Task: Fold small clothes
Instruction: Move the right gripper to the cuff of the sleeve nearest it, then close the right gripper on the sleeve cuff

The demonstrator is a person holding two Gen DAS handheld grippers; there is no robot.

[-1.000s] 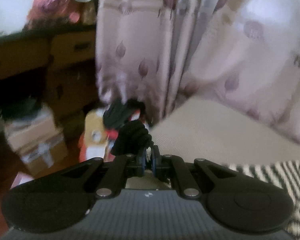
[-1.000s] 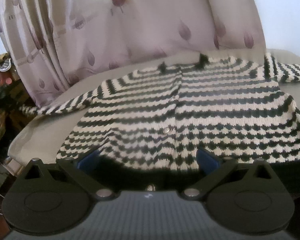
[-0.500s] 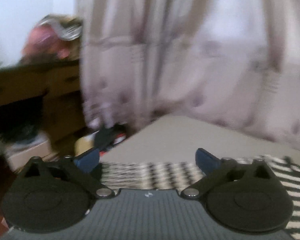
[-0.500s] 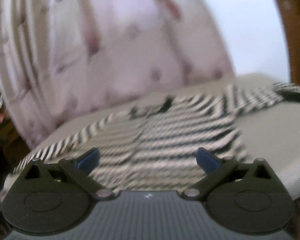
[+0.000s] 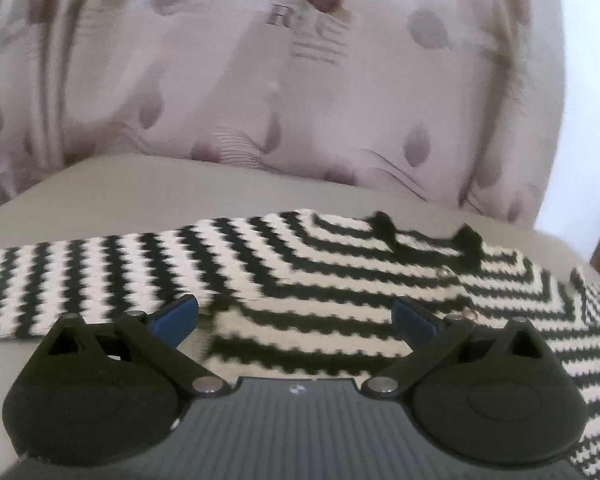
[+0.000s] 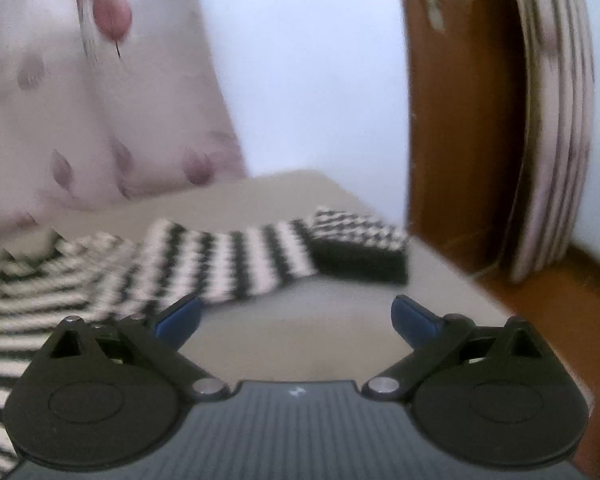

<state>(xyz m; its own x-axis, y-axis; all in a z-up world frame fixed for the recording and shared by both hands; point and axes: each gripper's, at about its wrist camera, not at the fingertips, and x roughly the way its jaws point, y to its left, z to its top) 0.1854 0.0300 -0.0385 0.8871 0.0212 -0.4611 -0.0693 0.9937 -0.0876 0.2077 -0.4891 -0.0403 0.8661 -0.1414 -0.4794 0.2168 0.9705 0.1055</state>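
A small black-and-white zigzag-striped cardigan (image 5: 324,276) lies spread flat on a beige table (image 5: 148,196), buttons down its front. In the left wrist view my left gripper (image 5: 296,316) hovers open over its left shoulder and sleeve, nothing between its blue pads. In the right wrist view the cardigan's right sleeve (image 6: 236,256) stretches to a black cuff (image 6: 360,260). My right gripper (image 6: 296,316) stands open just in front of that sleeve, over bare table (image 6: 340,304).
A pale curtain with mauve leaf prints (image 5: 260,92) hangs behind the table. A brown wooden post (image 6: 460,128) and a striped cushion (image 6: 556,120) stand at the table's right end, close to the cuff. A white wall (image 6: 308,60) is behind.
My left gripper opened and swung right, from the room's clutter to over the cardigan's left shoulder. My right gripper swung right from the cardigan's body to its right sleeve.
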